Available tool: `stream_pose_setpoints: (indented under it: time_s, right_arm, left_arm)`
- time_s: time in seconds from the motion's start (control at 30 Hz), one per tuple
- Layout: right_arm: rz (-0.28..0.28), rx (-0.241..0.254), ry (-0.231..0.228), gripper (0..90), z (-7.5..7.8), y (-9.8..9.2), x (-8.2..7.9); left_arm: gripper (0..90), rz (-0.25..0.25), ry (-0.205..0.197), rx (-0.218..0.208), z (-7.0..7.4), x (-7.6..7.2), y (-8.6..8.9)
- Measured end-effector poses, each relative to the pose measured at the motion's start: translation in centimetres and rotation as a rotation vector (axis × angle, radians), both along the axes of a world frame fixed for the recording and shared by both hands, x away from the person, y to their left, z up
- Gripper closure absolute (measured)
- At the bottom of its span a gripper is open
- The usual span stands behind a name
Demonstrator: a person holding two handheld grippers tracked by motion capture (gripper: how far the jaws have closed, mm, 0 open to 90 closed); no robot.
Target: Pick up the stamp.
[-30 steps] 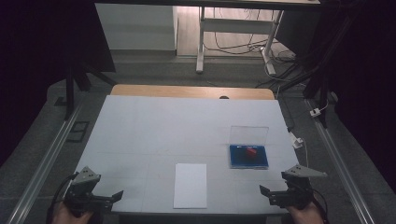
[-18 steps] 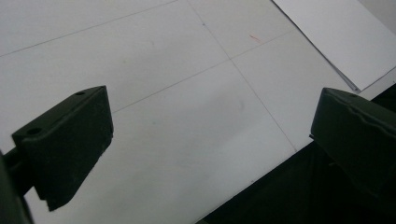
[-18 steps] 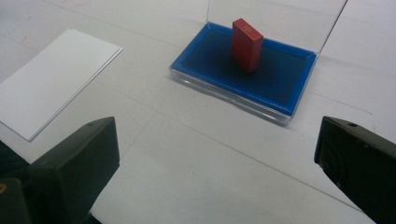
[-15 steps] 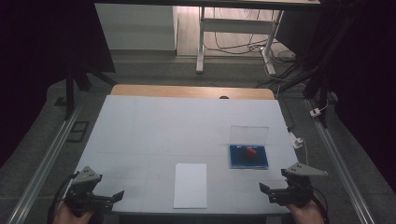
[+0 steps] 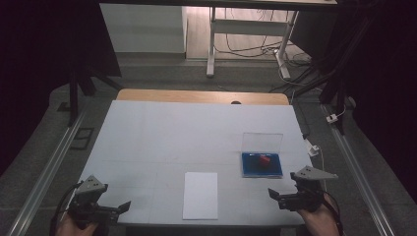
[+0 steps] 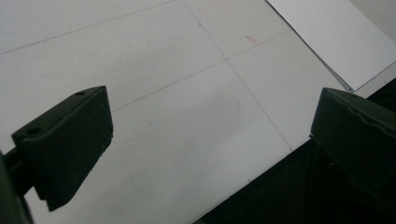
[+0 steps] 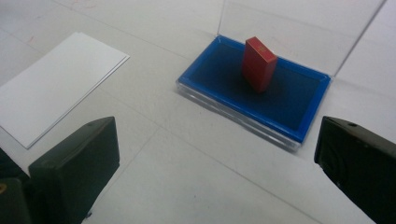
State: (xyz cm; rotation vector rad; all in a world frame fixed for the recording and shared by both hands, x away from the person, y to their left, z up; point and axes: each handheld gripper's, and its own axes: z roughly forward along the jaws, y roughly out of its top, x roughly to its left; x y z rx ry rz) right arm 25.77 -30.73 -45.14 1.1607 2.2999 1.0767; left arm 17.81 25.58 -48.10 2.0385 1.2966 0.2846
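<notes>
since the red block (image 7: 259,63) stands on end in the blue tray (image 7: 219,65), whose clear lid (image 5: 262,141) is tipped up behind it, it sits exposed at the right of the tabletop (image 5: 162,132). right gripper (image 5: 285,193) hovers nearest, fingers spread and empty, aimed to reach it. white paper (image 5: 200,194) lies mid-front; left gripper (image 5: 115,209) idles over the near-left edge, fingers spread too.

My high view looks forward and down on the whole desk (image 5: 196,128) from above its near edge. My left gripper view sits close over the desk's near left part, with the paper (image 6: 334,35) in its upper right. My right gripper view looks closely at the tray (image 7: 254,91), paper at its left; all three views share the paper.
</notes>
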Motion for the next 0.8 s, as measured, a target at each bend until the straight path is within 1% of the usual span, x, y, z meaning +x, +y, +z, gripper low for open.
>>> stream_pose_setpoints:
  time_s: [0.07, 0.17, 0.37, 0.4, 0.47, 0.53, 0.63, 0.73, 0.8]
  right_arm:
    - [0.008, -0.011, -0.010, 0.6, -0.1, 0.2, 0.4]
    - [0.003, -0.026, -0.005, 0.6, -0.3, 0.3, 0.8]
    - [0.004, -0.020, -0.017, 0.0, -0.3, 0.1, 1.8]
    - [0.004, -0.014, -0.014, 0.0, -0.3, 0.2, 2.0]
    - [0.009, -0.019, -0.007, 0.0, -0.5, 0.3, 2.5]
    - [0.015, -0.036, 0.003, 0.0, -0.7, 0.3, 2.9]
    - [0.022, -0.049, 0.016, 0.0, -0.9, 0.5, 3.5]
    - [0.026, -0.037, 0.020, 0.0, -1.0, 0.6, 4.0]
    - [0.027, -0.033, 0.035, 0.0, -1.0, 0.7, 4.4]
  left_arm:
    - [0.0, -0.001, 0.001, 0.000, 0.0, 0.0, 0.0]
    - [0.0, -0.002, 0.001, 0.000, 0.0, 0.0, 0.0]
    - [0.0, -0.003, 0.002, 0.004, 0.0, 0.0, 0.0]
    - [0.0, -0.003, 0.003, 0.004, 0.0, 0.1, 0.0]
    - [0.0, -0.002, 0.003, 0.004, 0.0, 0.1, 0.0]
    - [0.0, -0.002, 0.003, 0.004, 0.0, 0.1, 0.0]
    - [0.0, -0.002, 0.003, 0.005, 0.0, 0.1, 0.0]
    - [0.0, -0.002, 0.004, 0.005, 0.0, 0.1, 0.0]
    - [0.0, -0.002, 0.004, 0.004, 0.0, 0.1, 0.0]
